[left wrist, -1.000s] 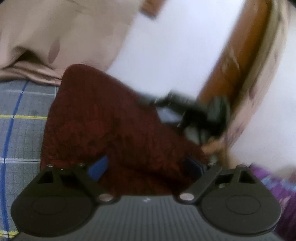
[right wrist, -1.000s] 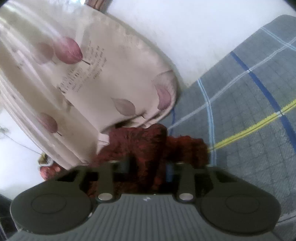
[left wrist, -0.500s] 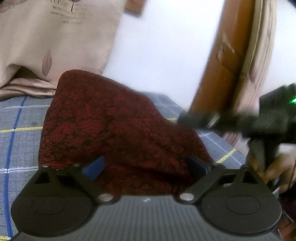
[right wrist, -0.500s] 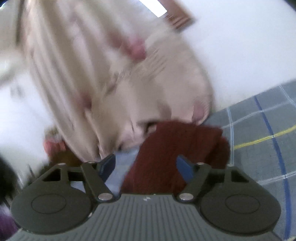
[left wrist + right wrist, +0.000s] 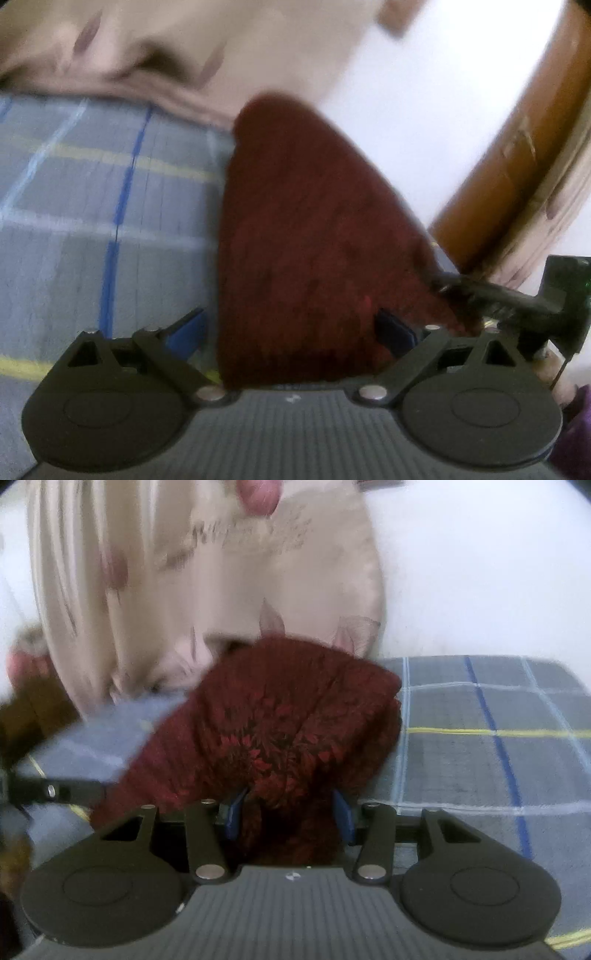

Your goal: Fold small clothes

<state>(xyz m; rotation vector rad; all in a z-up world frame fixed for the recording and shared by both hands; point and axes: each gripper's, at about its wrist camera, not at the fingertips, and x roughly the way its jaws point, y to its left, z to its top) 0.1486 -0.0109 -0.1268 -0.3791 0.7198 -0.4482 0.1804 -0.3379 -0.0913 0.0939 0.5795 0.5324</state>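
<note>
**Maroon Garment Half-Gathered, Fold Not Yet Made**

I had the maroon garment [image 5: 280, 731] bunched on the grey plaid sheet [image 5: 480, 746], just in front of the beige leaf-print curtain [image 5: 229, 590], which I took as my landmark. My right claw [image 5: 288, 812] had just been closing, its blue pads [image 5: 341, 814] drawn in on either side of a gathered hump of the cloth; they seemed to pinch it, so I counted that claw as clamped on the garment. My left claw [image 5: 291, 328] stood wide apart, one pad [image 5: 188, 328] over bare sheet and the other at the garment's [image 5: 314, 240] near edge, gripping nothing (the picture was blurred, so I could not say whether it brushed the cloth). From that side I could see the right claw [image 5: 517, 295] biting the garment's corner farthest from the curtain.

As I judged it, the work was early: the cloth was humped and creased, with no flat fold showing. Spreading, folding and squaring all remained.
</note>
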